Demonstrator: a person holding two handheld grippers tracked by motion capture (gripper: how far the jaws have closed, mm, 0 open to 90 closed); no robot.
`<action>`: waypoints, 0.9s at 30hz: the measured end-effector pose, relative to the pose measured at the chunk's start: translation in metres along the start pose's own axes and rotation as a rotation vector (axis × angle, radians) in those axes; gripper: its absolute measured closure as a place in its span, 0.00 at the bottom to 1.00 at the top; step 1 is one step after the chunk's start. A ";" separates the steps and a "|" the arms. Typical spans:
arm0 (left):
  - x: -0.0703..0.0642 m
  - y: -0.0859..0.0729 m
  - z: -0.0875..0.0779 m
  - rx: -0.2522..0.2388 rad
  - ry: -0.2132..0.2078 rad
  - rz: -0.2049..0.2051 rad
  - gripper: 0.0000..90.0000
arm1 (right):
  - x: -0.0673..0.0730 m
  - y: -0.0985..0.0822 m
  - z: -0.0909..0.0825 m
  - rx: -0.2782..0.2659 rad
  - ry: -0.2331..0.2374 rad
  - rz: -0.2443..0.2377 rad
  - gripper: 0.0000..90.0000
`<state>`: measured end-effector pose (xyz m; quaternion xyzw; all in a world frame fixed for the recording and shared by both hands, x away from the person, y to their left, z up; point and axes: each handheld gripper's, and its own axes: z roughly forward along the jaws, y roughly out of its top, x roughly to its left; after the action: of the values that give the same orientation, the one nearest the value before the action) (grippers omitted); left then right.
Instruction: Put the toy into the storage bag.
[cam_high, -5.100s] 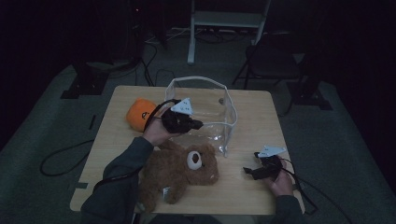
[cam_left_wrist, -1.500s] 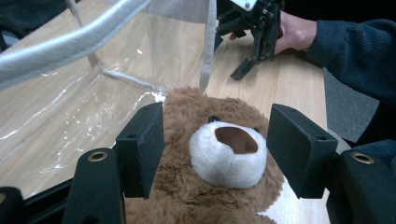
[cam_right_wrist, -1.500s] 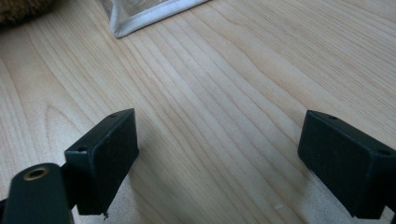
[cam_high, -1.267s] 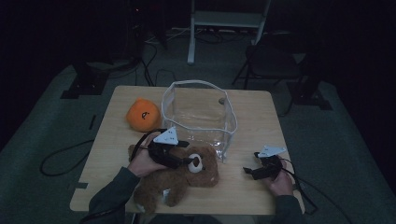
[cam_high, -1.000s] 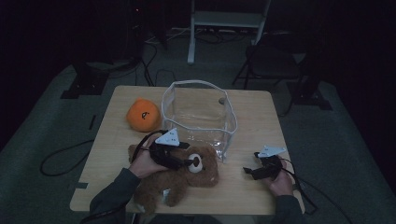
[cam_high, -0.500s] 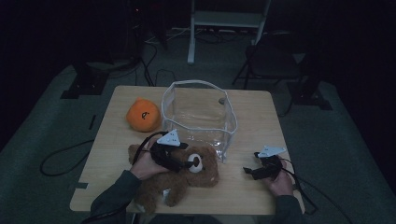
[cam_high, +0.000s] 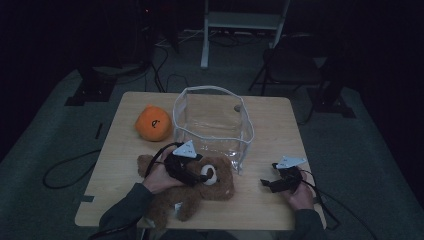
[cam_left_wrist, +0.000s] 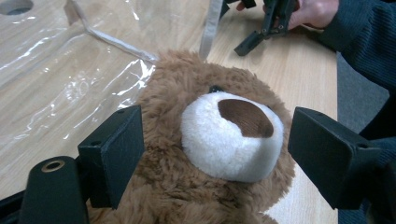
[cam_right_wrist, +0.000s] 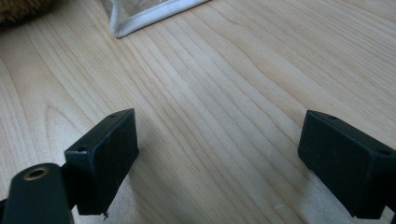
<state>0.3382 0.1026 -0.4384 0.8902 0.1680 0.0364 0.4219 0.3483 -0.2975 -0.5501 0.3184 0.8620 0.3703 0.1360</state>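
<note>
Left gripper (cam_left_wrist: 215, 154) jaws just opened, straddling teddy bear (cam_left_wrist: 224, 140).

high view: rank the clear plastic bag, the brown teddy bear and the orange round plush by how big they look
1. Clear plastic bag, standing open and farther from the camera.
2. Brown teddy bear, close behind and partly covered by the left gripper, so this gap is unsure.
3. Orange round plush, clearly smallest.

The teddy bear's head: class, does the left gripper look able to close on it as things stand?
Probably yes. The left gripper has just been opening, and its fingers now flank the teddy bear at the muzzle, without pressing it. Nothing lies between them and the fur; the clear bag sits behind.
</note>
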 end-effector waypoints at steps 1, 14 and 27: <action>0.000 0.000 0.001 0.005 0.000 0.005 0.21 | 0.000 0.000 0.000 0.000 0.000 0.000 0.13; -0.009 0.015 0.013 0.046 -0.030 0.065 0.21 | 0.000 0.000 0.000 0.000 0.000 0.001 0.13; -0.003 0.011 0.041 0.180 -0.035 0.063 0.20 | 0.000 0.000 0.000 0.000 0.000 0.000 0.13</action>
<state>0.3466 0.0651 -0.4562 0.9299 0.1351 0.0188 0.3416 0.3482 -0.2975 -0.5501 0.3185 0.8619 0.3703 0.1361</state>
